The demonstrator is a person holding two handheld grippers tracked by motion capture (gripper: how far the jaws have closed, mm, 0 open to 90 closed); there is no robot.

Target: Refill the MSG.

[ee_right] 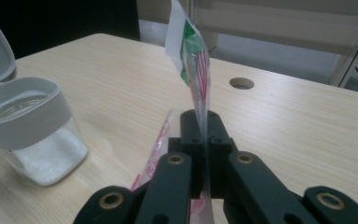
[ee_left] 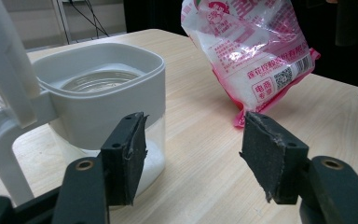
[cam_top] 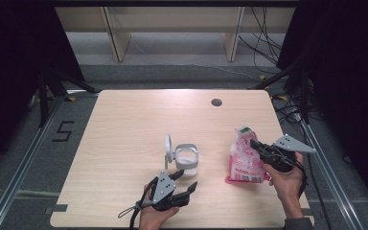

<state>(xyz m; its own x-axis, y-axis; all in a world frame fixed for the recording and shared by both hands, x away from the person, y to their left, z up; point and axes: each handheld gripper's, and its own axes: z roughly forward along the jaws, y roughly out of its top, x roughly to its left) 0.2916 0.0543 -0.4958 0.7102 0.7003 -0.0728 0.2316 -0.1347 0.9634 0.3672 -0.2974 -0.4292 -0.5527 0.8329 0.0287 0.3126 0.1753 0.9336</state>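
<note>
At the near edge of the table (cam_top: 124,115), the left gripper (cam_top: 184,181) waits with jaws apart around nothing, just beside the lidded container (cam_top: 188,159), its flip lid up and white granules inside. Further right, the right gripper (cam_top: 255,143) pinches the pink bag (cam_top: 242,160) by its thin upper edge. That film could slip or tear, spilling granules, I'd judge.

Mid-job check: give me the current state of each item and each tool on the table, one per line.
Container: upright on the table, partly filled with white granules.
Lid: flipped open, standing up at the container's side.
Bag: upright, bottom on the table, pinched near its top.
Left tool: open, nothing between its pads, just beside the container.
Right tool: shut on the bag.
</note>
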